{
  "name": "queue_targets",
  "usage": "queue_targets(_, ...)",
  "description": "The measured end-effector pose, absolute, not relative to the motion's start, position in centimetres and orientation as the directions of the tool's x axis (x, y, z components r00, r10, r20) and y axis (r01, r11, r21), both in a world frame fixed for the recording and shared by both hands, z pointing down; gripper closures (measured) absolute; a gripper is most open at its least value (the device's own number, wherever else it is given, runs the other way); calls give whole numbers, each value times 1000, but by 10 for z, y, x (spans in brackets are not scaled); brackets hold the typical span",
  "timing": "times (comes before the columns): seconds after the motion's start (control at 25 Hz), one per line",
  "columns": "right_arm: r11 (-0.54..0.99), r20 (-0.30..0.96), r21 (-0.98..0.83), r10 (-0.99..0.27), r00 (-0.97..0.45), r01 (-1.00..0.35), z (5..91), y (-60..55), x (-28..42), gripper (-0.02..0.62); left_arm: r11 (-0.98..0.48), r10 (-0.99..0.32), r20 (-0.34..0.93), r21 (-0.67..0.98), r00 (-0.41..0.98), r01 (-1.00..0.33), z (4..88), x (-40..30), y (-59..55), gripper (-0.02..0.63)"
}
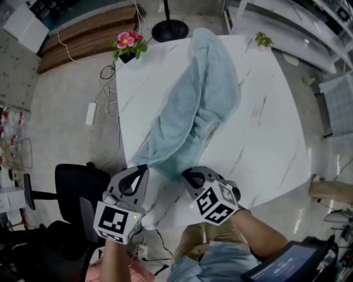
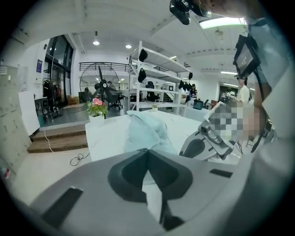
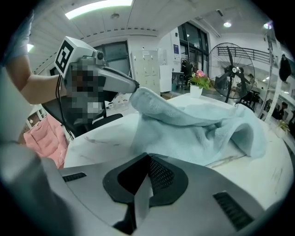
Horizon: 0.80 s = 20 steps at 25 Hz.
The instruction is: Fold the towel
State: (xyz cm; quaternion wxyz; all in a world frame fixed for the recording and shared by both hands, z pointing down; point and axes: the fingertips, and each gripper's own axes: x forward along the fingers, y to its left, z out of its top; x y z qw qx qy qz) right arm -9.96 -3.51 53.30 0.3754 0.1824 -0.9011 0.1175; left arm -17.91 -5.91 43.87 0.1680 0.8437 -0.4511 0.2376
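White marble table [image 1: 270,137], workshop room. Left gripper [image 1: 144,167], right gripper [image 1: 186,175]: two, at the near edge, jaws closed tight, each pinching the near end of the towel [image 1: 205,93]. Towel: one, pale blue terry, rumpled, bunched lengthwise, stretching from the grippers to the far edge.

Bright ceiling lights [image 3: 99,7], soft shadows, fisheye edges darkened, foreground blurred.

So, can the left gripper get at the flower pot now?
Probably not: the table is bare toward the flower pot, but the left gripper is shut on a corner of the towel.
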Motion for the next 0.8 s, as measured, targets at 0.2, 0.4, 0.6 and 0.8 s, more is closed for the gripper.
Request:
queue_targets(0.2, 912, 738, -92, -207, -643, -400, 534, -26, -94, 583, -499, -716, 531, 64, 453, -864, 433, -187, -60, 598)
queue_targets(0.4, 917, 760, -114, -167, -628, -382, 538, -9, -80, 583, -451, -759, 504, 51, 412, -891, 425, -198, -62, 598)
queue_targets(0.6, 923, 791, -123, -131, -598, -365, 540, 16, -59, 583, -383, -791, 490, 72, 367, -921, 422, -213, -56, 597)
queue_targets(0.8, 923, 813, -134, -105, -573, -360, 540, 40, -35, 583, -288, -819, 475, 145, 322, -947, 426, -228, -46, 598)
